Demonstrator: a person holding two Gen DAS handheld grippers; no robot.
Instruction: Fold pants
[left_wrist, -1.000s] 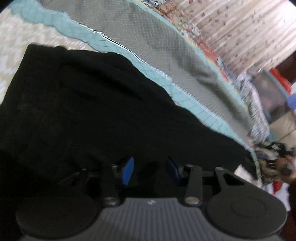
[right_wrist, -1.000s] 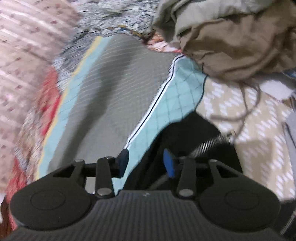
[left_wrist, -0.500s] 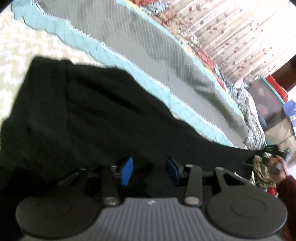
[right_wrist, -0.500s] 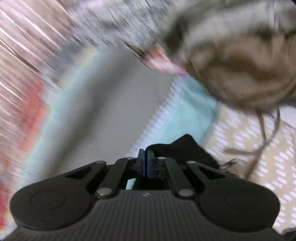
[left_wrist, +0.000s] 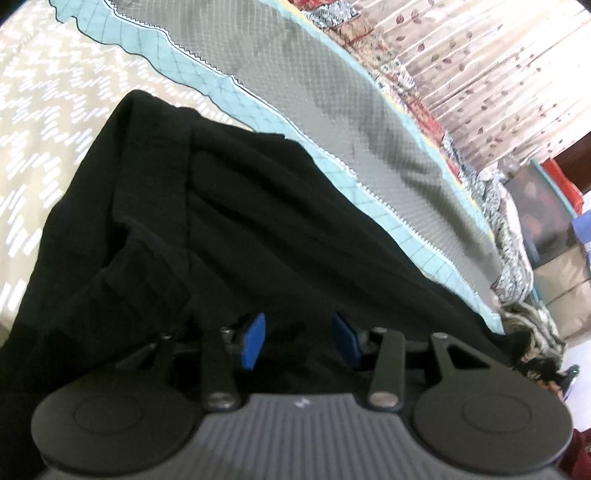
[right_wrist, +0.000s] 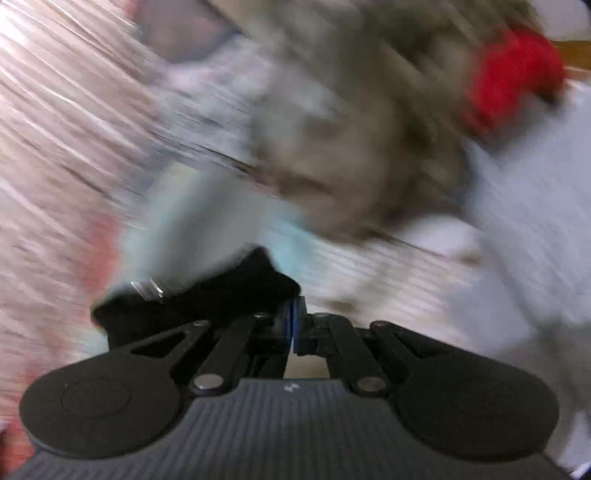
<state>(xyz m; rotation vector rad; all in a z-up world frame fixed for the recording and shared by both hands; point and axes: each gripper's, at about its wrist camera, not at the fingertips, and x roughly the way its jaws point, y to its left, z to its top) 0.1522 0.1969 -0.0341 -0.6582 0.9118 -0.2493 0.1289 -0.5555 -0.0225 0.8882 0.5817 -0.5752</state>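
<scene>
Black pants (left_wrist: 240, 221) lie spread over the bed and fill the middle of the left wrist view. My left gripper (left_wrist: 299, 339) sits low over them. Its blue pads (left_wrist: 253, 339) stand apart, with dark cloth between and under them, and I see no squeeze on it. In the blurred right wrist view my right gripper (right_wrist: 295, 321) is shut, pads together, on a corner of the black pants (right_wrist: 221, 295), which bunches up just left of the pads. A metal coil (right_wrist: 147, 288) shows at the cloth's left end.
The bed has a beige zigzag cover (left_wrist: 44, 110) and a grey quilt with a teal border (left_wrist: 332, 110) beyond the pants. A leaf-print curtain (left_wrist: 480, 55) hangs behind. A blurred heap of tan clothes (right_wrist: 351, 166) and something red (right_wrist: 513, 74) lie ahead of the right gripper.
The right gripper has closed from open onto the black cloth and swung quickly, which blurs its view. The left view has shifted slightly over the pants, with its pads the same distance apart.
</scene>
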